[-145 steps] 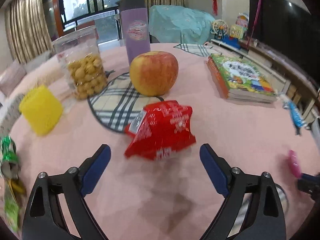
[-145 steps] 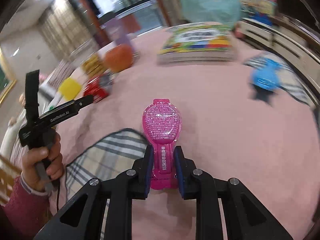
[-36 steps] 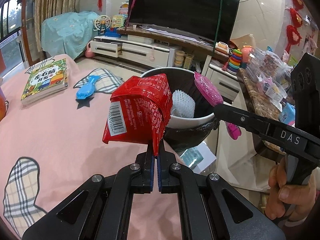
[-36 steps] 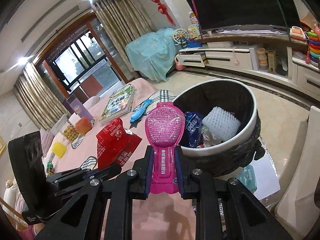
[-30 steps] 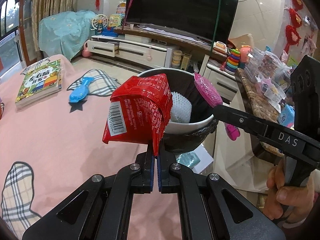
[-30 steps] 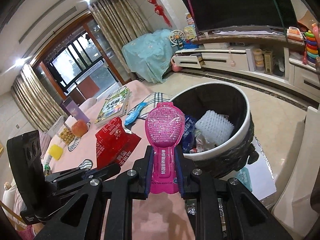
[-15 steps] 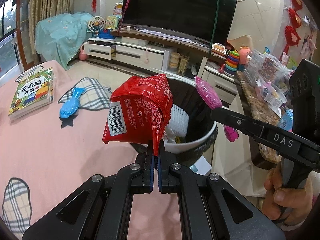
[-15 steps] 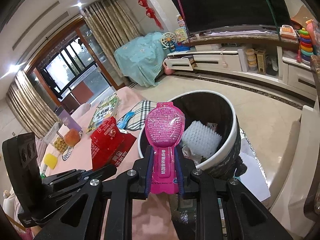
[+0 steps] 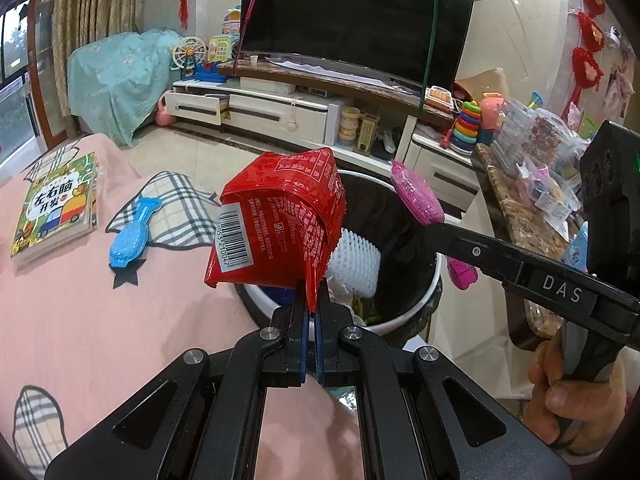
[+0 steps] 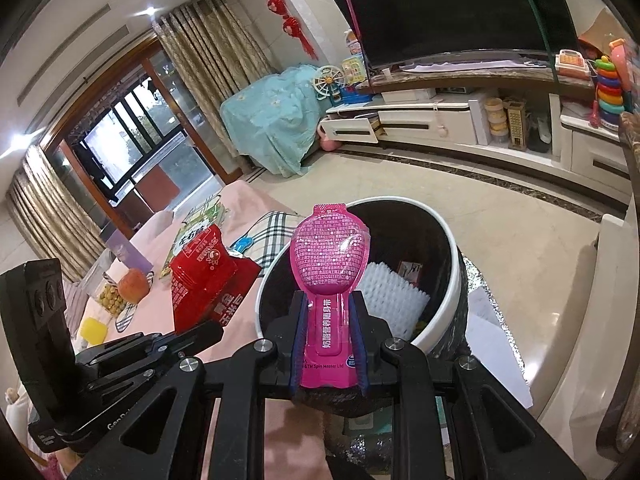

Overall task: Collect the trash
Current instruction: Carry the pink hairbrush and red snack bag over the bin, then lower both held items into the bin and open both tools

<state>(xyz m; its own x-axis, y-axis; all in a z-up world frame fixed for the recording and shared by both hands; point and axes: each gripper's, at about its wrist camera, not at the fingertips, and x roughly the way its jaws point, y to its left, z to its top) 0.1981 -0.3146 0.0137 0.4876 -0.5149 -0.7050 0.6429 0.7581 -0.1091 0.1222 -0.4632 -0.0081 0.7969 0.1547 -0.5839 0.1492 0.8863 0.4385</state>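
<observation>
Two pieces of trash are held over the bin [image 9: 412, 312]. The red bag [image 9: 276, 236] stands up from the left gripper [image 9: 311, 320], whose jaws are pressed together on the bag's bottom edge, barcode facing the camera. It hangs above the near rim of the bin, at the table's edge. The pink wrapper [image 10: 330, 280], spoon-shaped, is clamped by its stem in the right gripper [image 10: 328, 344], jaws narrow around it, its round head raised over the bin's opening. In the left view the same wrapper [image 9: 416, 196] shows edge-on above the bin's far side, with a hand [image 9: 568, 392] on the right gripper's handle.

Inside the bin lie a white foam net [image 10: 394, 300] and other scraps; a black liner covers its wall.

Beside the bin, the pink tablecloth [image 9: 80, 300] carries a blue wrapper [image 9: 130, 236] on a plaid patch, and a picture book [image 9: 56, 208] farther left. In the right view an apple [image 10: 134, 284] and a yellow block [image 10: 94, 330] sit far back on the table. Beyond stand a TV [image 9: 352, 20] on a white cabinet [image 9: 280, 108].
</observation>
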